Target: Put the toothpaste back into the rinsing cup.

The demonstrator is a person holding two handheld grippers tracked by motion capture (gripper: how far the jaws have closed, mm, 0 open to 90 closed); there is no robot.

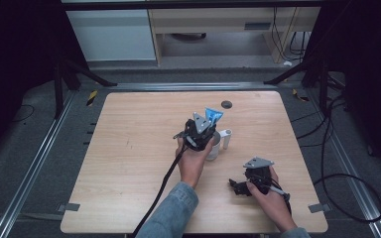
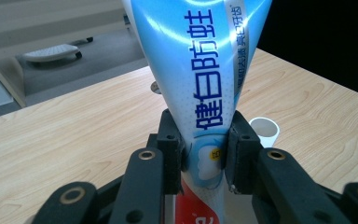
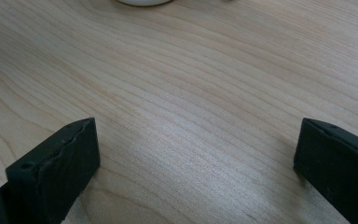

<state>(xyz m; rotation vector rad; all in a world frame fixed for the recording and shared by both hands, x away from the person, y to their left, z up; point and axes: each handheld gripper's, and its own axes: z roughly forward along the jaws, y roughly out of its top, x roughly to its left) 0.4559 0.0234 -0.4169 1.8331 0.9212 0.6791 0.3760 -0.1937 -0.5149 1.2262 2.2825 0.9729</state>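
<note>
The left gripper (image 2: 205, 154) pinches a blue toothpaste tube (image 2: 200, 70) between its jaws, tube upright. The right gripper (image 3: 196, 158) hangs wide apart over the bare wooden table (image 3: 191, 93), gripping nothing.

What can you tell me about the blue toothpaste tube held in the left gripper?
The glossy light-blue plastic toothpaste tube carries dark-blue Chinese characters down its length, a white cloud-like graphic and a red band near its lower end. It stands roughly upright with the flat, wide crimped end up, fanning out above the grip. The left gripper is shut on its narrower lower part, one black pad pressing each side. It is held above the wooden table, near a white cup.
</note>
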